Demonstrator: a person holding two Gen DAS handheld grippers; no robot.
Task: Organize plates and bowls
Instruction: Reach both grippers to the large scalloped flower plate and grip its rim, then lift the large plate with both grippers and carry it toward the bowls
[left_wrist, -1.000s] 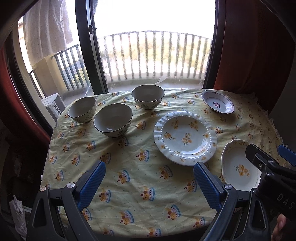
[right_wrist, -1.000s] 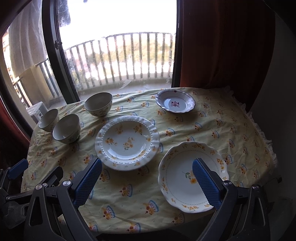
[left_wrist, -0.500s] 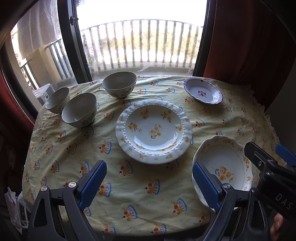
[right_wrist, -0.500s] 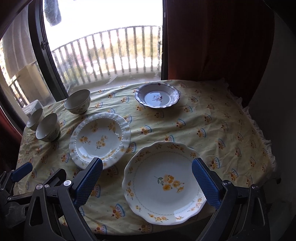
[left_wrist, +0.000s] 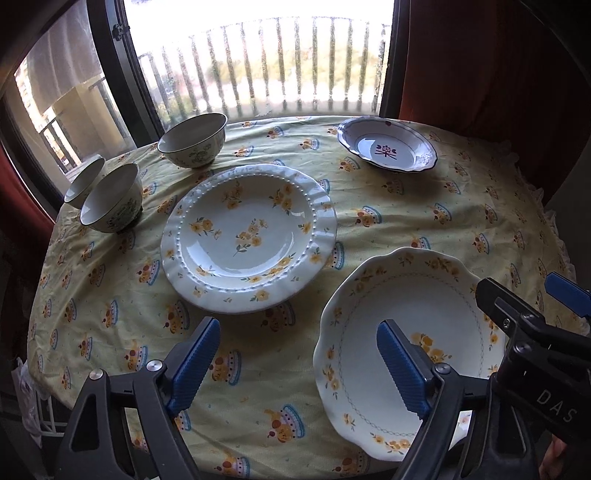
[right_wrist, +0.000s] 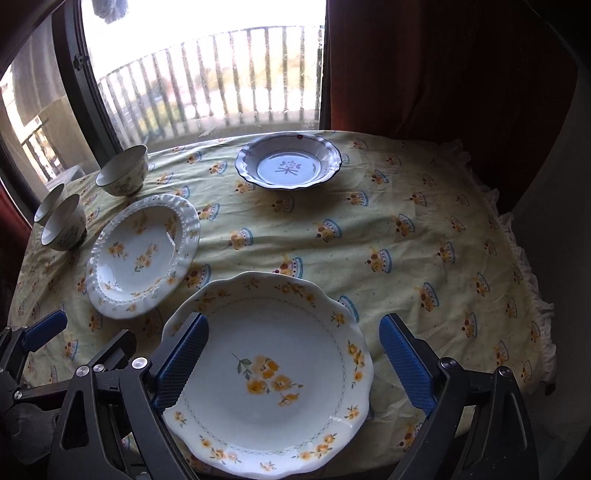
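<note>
Two wrist views, angled down, sharing tablecloth (left_wrist: 388, 206)

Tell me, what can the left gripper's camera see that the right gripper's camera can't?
Only the left view shows the left gripper whole, jaws closing on nothing.

Only the right view shows the right gripper whole, open over the scalloped plate.

Both show that plate, the beaded plate, the blue-rimmed dish, three bowls and the tablecloth.

Under right claw (right_wrist: 293, 363): scalloped plate (right_wrist: 273, 373) on worktop (right_wrist: 424, 236). Ahead-left: beaded-rim plate (right_wrist: 142, 254). Beyond that, far left: three bowls (right_wrist: 122, 170). Straight ahead, far edge: small plate (right_wrist: 290, 166).
</note>
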